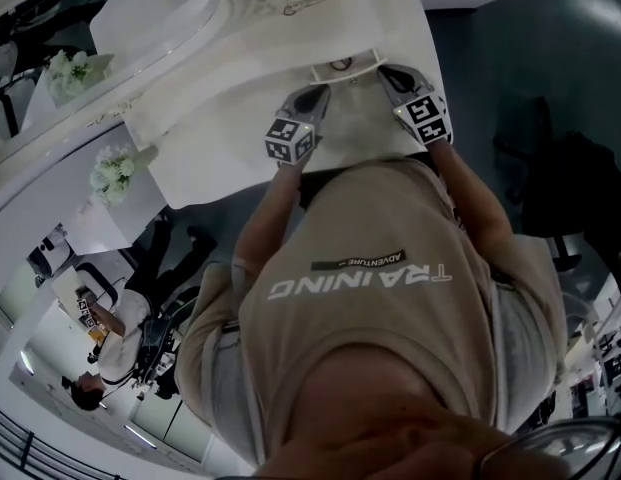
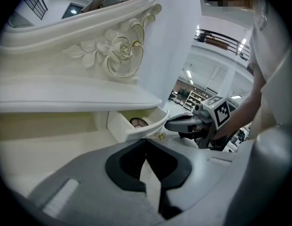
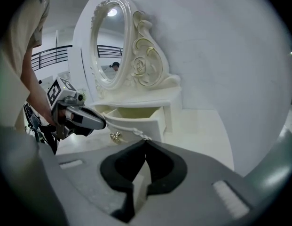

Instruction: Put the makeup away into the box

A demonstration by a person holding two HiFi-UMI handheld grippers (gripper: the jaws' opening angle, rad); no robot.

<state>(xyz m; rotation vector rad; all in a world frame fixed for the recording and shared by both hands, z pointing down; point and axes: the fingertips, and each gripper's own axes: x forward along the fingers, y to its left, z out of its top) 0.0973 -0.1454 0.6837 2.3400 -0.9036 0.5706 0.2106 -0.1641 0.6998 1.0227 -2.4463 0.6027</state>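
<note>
Head view: left tool (image 1: 317,93) and right tool (image 1: 387,70) both point at the open drawer (image 1: 342,68) of the mirrored vanity box on the white worktop (image 1: 230,148), one at each side of the drawer front.

Left gripper view: the left tool's jaws are closed together with nothing between them. A round compact (image 2: 138,122) lies inside the drawer. Judged light, hard-shelled and smooth, so liable to slip; best gripped across its rim.

Right gripper view: the right tool's jaws are likewise closed and empty, near the drawer's small knob (image 3: 116,136).
</note>
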